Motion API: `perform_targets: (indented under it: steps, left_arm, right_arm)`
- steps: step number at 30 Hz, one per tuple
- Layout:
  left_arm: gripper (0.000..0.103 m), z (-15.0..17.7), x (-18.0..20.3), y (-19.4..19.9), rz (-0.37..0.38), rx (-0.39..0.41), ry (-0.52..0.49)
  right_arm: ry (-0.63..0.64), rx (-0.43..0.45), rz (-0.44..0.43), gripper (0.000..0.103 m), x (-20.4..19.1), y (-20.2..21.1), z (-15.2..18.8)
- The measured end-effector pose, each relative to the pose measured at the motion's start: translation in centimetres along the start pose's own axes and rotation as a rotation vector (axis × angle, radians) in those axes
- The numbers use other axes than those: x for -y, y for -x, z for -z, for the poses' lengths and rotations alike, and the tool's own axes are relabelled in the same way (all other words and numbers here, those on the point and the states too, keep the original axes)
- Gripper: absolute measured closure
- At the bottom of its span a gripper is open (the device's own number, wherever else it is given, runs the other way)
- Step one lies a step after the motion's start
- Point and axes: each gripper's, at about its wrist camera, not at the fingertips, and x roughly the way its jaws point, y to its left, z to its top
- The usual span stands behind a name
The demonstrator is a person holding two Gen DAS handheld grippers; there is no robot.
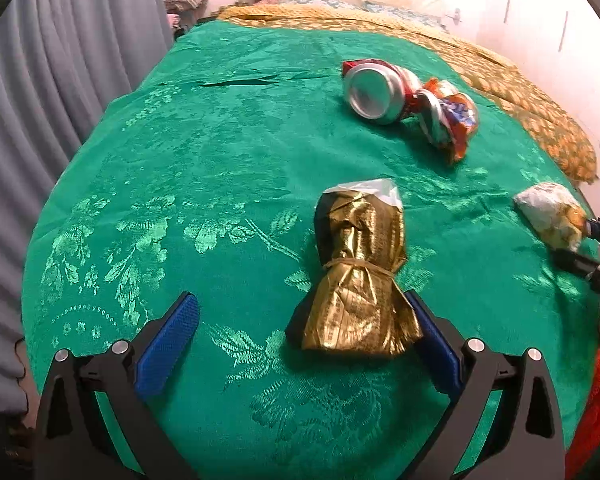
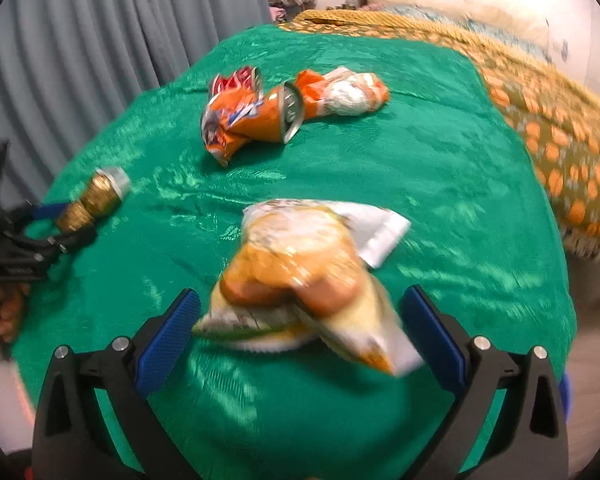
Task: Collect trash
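The snack bag (image 2: 308, 276) in the right wrist view is smeared by motion blur; its print cannot be read. Behind the snack bag, the red can (image 2: 236, 80) is mostly hidden by the orange wrapper (image 2: 240, 116). In the left wrist view, the gold packet (image 1: 358, 276) covers the tip of the right finger (image 1: 436, 344). The right gripper (image 1: 580, 244) is cut off by the frame edge.

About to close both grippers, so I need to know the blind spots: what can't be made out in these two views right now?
- Snack bag, right wrist view: motion blur hides its print and whether the open right gripper touches it.
- Gold wrapper, left wrist view: it covers the tip of one finger of the open left gripper, so contact is unclear.
- Red can, right wrist view: mostly hidden behind the orange can.
- No trash bin in either view.
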Motion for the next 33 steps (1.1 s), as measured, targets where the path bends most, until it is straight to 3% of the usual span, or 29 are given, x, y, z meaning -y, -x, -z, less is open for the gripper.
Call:
perform_targets:
  steps: [4,8,10,11,12,13,15,19,24,28,33]
  left_arm:
    - [0.007,-0.5,0.3,0.7,0.058,0.021,0.015]
    - [0.020,-1.6,2.6,-0.2,0.033,-0.003,-0.054]
    - [0.029,-1.9,3.3,-0.9,0.011,-0.022,-0.066]
    - [0.034,-2.1,3.5,-1.1,0.004,-0.027,-0.069]
    - [0.052,-2.1,3.7,-1.0,-0.002,-0.018,-0.072]
    - [0.060,-2.2,3.9,-0.9,-0.002,-0.017,-0.075]
    - [0.063,-2.4,4.0,-0.4,-0.022,-0.016,-0.066]
    - [0.064,-2.4,5.2,1.6,0.037,0.020,-0.046]
    - [0.064,-2.8,10.0,3.6,0.123,0.034,-0.074]
    - [0.064,-3.0,16.2,4.3,0.207,0.017,-0.135]
    - [0.064,-2.7,25.9,4.6,0.339,-0.005,-0.224]
  right_arm:
    - [0.060,-0.031,0.004,0.005,-0.7,1.6,-2.1]
    - [0.087,-0.131,0.024,0.007,-1.7,-0.6,-4.0]
    - [0.105,-0.164,0.063,0.025,-1.5,-2.0,-4.2]
    - [0.088,-0.179,0.041,0.047,-1.1,-2.6,-4.1]
    - [0.074,-0.172,0.027,0.051,-0.8,-2.5,-4.1]
    - [0.075,-0.158,0.016,0.053,-0.6,-2.2,-4.1]
    - [0.064,-0.119,-0.018,0.058,-0.2,-0.8,-3.9]
    - [0.022,-0.045,-0.069,0.059,1.1,2.0,-3.4]
    - [-0.011,0.032,-0.096,0.059,3.7,6.4,-2.7]
    - [-0.080,0.059,-0.033,0.059,9.3,9.6,-0.9]
    - [-0.204,0.038,0.119,0.058,18.1,12.0,3.4]
